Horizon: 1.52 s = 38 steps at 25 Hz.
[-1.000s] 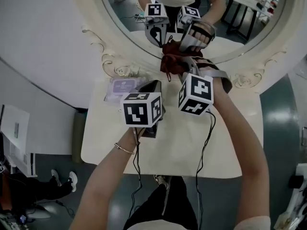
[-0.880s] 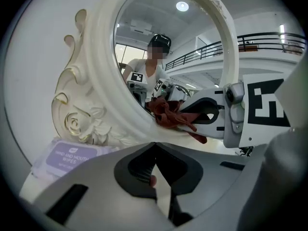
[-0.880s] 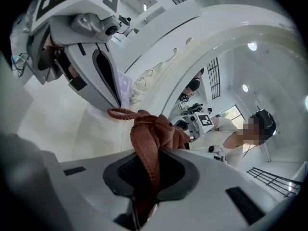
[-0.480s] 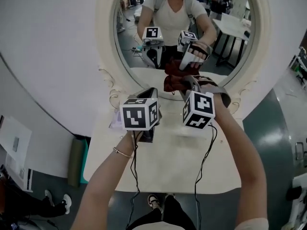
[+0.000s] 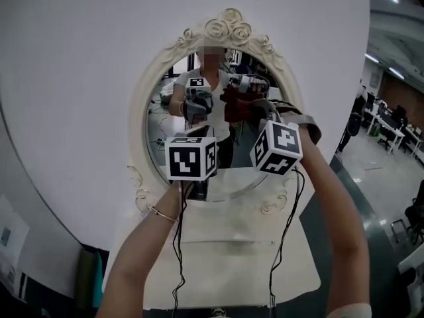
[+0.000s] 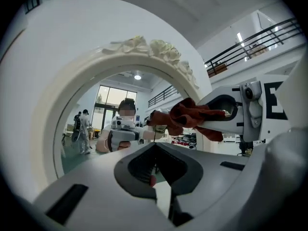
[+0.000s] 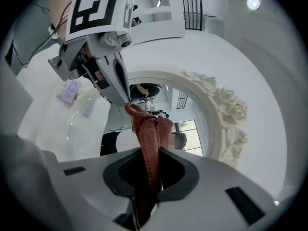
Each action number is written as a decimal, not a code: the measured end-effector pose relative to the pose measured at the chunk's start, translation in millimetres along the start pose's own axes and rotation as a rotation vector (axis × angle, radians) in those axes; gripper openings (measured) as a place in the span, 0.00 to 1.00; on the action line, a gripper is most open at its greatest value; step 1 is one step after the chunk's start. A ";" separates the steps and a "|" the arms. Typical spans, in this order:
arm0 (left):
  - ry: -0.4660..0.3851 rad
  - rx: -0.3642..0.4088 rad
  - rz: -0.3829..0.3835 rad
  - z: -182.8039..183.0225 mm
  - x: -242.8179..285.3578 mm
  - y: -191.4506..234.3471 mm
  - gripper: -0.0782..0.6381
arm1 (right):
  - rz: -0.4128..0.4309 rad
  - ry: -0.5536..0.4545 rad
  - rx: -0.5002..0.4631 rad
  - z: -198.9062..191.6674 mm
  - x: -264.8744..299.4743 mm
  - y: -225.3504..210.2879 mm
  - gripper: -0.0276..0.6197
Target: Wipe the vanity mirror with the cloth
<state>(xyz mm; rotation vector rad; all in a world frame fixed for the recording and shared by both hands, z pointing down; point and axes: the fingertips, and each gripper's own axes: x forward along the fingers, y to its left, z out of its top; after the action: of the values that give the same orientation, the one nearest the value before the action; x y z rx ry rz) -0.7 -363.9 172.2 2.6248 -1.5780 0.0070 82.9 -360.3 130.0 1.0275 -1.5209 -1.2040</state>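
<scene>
An oval vanity mirror (image 5: 162, 121) in an ornate cream frame (image 5: 228, 26) stands on a white table against a white wall. My right gripper (image 5: 255, 113) is shut on a dark red cloth (image 5: 233, 106), which is held up at the glass in the upper middle of the mirror. In the right gripper view the cloth (image 7: 147, 134) stands bunched out of the closed jaws of the gripper (image 7: 150, 165), close to the glass. My left gripper (image 5: 201, 138) hovers just left of it, shut on nothing. The left gripper view shows its jaws (image 6: 155, 160) together, and the cloth (image 6: 190, 117) to the right.
The white table top (image 5: 225, 257) lies below the mirror, under both forearms. The mirror reflects the person and both grippers. A carved rose crest (image 7: 226, 114) edges the frame. An open hall with desks (image 5: 391, 124) lies to the right.
Both grippers and the cloth have risen from the mirror's lower rim to the upper middle of the glass. The head view has tilted up, so the whole mirror shows.
</scene>
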 end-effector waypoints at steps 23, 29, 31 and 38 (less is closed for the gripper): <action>-0.038 0.056 -0.063 37.2 58.6 -67.6 0.11 | -0.082 0.022 -0.059 -47.0 8.8 -48.5 0.14; -0.004 0.042 -0.082 7.3 60.3 -70.1 0.11 | -0.069 0.017 -0.024 -52.9 10.4 -30.5 0.14; 0.012 0.038 -0.089 -5.8 62.2 -71.9 0.11 | -0.057 0.016 -0.009 -56.9 11.2 -20.6 0.14; 0.101 0.006 -0.103 -69.3 65.4 -78.9 0.11 | -0.001 0.036 0.054 -75.5 9.5 27.7 0.14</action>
<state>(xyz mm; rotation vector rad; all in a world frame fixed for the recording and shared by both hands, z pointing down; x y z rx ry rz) 102.2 -380.0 239.1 2.6610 -1.4122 0.1359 151.9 -381.3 166.8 1.0797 -1.5330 -1.1446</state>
